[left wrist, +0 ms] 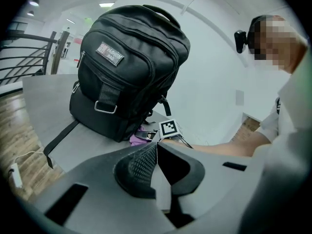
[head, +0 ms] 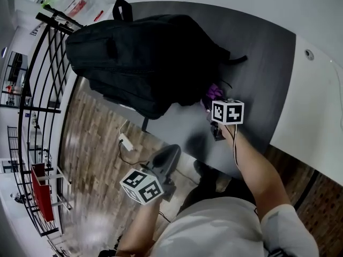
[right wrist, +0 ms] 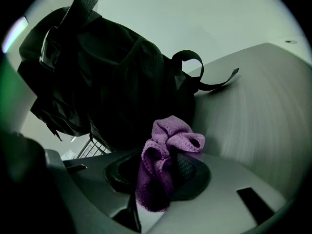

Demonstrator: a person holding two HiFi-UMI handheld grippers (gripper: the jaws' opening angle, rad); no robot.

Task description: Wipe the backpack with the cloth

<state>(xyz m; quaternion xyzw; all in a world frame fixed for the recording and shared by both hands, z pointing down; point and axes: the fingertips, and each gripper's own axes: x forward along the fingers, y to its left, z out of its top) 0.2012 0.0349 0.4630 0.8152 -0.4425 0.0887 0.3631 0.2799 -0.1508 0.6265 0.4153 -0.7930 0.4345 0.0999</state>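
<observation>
While your right gripper (right wrist: 165, 156) is pinching the purple cloth (right wrist: 170, 138) beside the black backpack (head: 139, 58), your left gripper (head: 170, 153) is hanging closed and empty in the lower middle.

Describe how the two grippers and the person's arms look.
The left gripper and right gripper have grey bodies, black dotted pads, and each a white cube with black square markers. A dark cable runs along the right forearm. Pale short-sleeved shirt.
</observation>
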